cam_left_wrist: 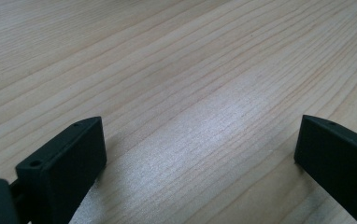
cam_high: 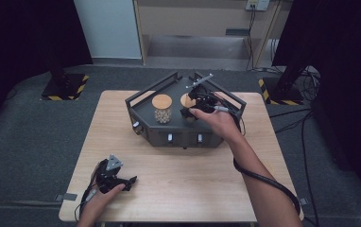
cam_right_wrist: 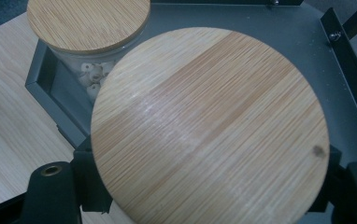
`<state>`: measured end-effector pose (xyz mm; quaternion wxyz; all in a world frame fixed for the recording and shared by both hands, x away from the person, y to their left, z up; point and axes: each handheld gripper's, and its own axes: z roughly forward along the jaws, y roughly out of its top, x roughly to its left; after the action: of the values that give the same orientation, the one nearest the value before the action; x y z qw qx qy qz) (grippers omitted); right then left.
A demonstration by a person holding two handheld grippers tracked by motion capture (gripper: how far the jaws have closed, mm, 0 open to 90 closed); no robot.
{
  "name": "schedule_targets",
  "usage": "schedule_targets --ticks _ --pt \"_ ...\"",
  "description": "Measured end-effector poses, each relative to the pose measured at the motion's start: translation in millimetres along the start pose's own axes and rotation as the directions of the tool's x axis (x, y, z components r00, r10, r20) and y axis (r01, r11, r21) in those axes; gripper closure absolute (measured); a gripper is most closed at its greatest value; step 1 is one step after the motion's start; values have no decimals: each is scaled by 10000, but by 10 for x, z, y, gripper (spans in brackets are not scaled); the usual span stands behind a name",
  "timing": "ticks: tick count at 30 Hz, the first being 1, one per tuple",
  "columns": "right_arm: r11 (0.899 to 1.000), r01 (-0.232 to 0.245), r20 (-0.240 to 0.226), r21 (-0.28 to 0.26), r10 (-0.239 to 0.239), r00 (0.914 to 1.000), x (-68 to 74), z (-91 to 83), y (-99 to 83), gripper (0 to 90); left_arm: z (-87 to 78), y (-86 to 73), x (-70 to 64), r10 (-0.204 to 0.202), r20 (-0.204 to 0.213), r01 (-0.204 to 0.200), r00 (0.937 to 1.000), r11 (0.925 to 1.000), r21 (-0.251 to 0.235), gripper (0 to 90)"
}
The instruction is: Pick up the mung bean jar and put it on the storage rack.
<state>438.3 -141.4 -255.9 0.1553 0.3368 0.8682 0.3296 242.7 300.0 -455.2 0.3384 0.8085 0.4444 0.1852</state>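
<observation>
A: Where does it stand?
B: The left gripper (cam_high: 130, 180) idles at the worktop's (cam_high: 183, 182) seven o'clock, jaws spread, empty. The right gripper (cam_high: 188, 113) pinches the right jar (cam_right_wrist: 210, 123) inside the grey tray (cam_high: 188, 135); lifting looks ahead.
A: And the views?
B: The right gripper view shows beads in the other jar (cam_right_wrist: 90, 28).

I see the table (cam_high: 178, 189) evenly lit from overhead (surroundings at nine and three o'clock black); soft glare, slightly blurry gripper views.
</observation>
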Motion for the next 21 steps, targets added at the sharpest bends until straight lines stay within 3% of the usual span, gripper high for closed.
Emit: schedule_targets --ticks 21 --pt "9999 -108 1 75 108 9999 20 177 -19 257 0 0 0 1 0 -1 10000 10000 0 8"
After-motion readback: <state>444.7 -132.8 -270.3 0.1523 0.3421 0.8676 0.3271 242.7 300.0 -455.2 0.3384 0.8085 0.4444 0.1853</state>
